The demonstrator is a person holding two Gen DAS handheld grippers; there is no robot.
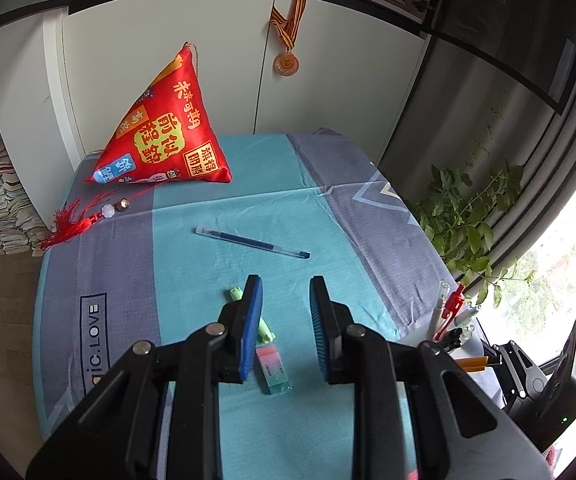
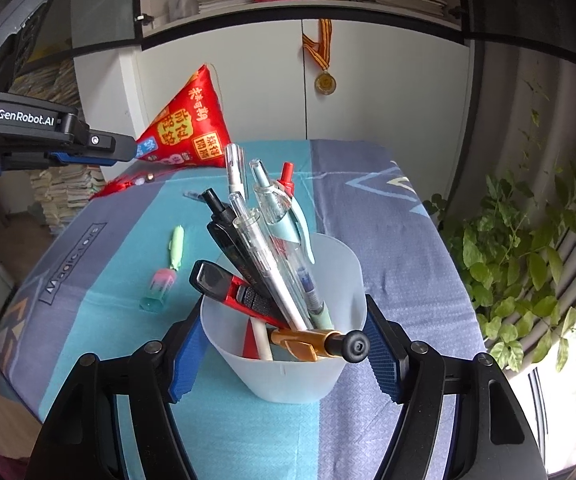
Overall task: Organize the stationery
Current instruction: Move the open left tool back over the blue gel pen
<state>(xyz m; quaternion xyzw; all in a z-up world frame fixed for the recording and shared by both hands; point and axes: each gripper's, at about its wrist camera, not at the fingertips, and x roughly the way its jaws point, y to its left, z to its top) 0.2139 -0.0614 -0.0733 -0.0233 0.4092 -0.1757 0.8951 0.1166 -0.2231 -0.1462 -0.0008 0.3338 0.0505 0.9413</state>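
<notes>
Right tool clamped on frosted cup, steadying it as pen holder. Left tool apart, empty, hovering over eraser; green highlighter under its left pad, blue pen beyond on bench; likely next pickups.

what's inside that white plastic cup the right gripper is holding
The cup holds several pens, a red utility knife and an orange-barrelled pen. Their lower ends and the cup's bottom are hidden.

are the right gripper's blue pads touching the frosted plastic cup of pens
Touching. In the right wrist view both blue pads of the right gripper press against the walls of the frosted translucent plastic cup, with no gap visible on either side.
</notes>
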